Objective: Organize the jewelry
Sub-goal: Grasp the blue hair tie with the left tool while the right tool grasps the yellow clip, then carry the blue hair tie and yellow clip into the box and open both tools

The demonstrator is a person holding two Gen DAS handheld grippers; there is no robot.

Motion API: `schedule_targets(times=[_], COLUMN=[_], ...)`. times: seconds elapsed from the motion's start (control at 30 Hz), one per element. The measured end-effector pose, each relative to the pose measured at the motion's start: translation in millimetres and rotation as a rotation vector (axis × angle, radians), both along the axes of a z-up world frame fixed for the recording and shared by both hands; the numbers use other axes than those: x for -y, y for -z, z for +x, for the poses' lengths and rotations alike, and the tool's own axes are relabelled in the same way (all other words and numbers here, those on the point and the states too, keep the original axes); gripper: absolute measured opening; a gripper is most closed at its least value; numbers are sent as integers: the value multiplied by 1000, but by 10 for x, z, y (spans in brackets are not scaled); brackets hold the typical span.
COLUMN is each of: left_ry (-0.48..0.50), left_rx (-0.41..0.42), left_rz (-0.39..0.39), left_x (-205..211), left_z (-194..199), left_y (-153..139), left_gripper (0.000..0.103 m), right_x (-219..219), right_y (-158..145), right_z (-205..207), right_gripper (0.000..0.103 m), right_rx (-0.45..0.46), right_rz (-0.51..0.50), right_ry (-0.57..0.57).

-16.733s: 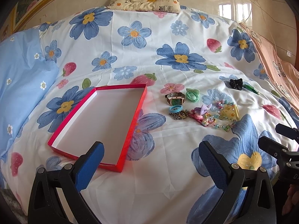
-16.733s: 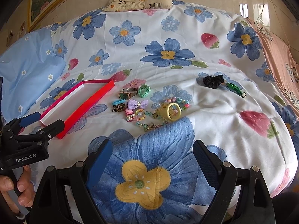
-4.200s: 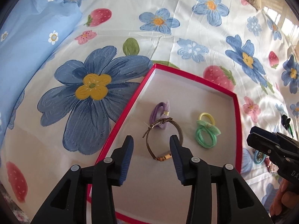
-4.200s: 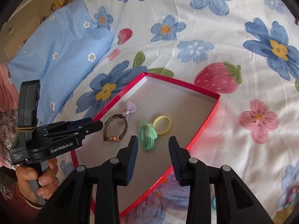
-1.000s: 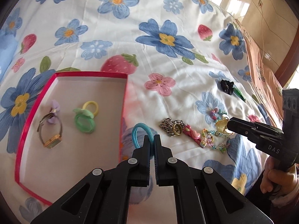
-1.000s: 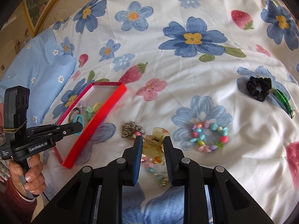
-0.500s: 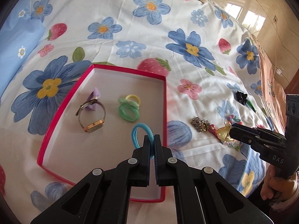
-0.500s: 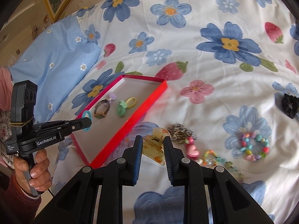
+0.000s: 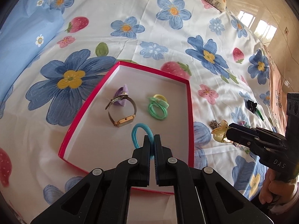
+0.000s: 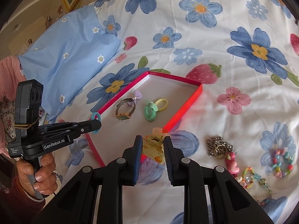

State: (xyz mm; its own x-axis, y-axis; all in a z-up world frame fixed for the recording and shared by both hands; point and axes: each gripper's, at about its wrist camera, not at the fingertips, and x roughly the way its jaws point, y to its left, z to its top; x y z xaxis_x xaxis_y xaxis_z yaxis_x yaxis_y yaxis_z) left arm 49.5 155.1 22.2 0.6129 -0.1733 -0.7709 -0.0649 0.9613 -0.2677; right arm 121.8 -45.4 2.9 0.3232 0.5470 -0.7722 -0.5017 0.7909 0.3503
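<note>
A red-rimmed box (image 9: pixel 189 112) lies on the floral bedsheet; it also shows in the right wrist view (image 10: pixel 179 120). Inside lie a gold watch (image 9: pixel 122 120), a purple bow (image 9: pixel 120 93), a green hair tie (image 9: pixel 158 109) and a yellow ring (image 9: pixel 160 96). My left gripper (image 9: pixel 151 140) is shut on a blue hair tie (image 9: pixel 139 132) and holds it over the box's near part. My right gripper (image 10: pixel 151 149) is shut on a yellow hair claw clip (image 10: pixel 154 147) just right of the box's rim.
Loose pieces lie on the sheet right of the box: a metal chain (image 10: pixel 219 146), a pink charm (image 10: pixel 231 163), a bead bracelet (image 10: pixel 281 163). A black scrunchie (image 9: pixel 251 106) lies farther right. A blue pillow (image 10: pixel 65 46) is to the left.
My left gripper has carried the blue hair tie further over the box floor. My right gripper has brought the claw clip leftward, up to the box's right rim.
</note>
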Motion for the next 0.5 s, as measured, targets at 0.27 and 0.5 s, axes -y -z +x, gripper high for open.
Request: schedule_targets(times=[0.27,0.5], left_ry=[-27,-46], left_rx=[-17,-33], left_rz=[-3,21], left_x=[-141,-206], left_z=[25,91], left_y=[67,96], left_gripper=[3,3], right_x=[-211,-436], right_y=[15,89], right_z=[61,151], right_gripper=[23,23], right_rx=[-4,-16], right_rz=[6,14], right_ry=[-34,-63])
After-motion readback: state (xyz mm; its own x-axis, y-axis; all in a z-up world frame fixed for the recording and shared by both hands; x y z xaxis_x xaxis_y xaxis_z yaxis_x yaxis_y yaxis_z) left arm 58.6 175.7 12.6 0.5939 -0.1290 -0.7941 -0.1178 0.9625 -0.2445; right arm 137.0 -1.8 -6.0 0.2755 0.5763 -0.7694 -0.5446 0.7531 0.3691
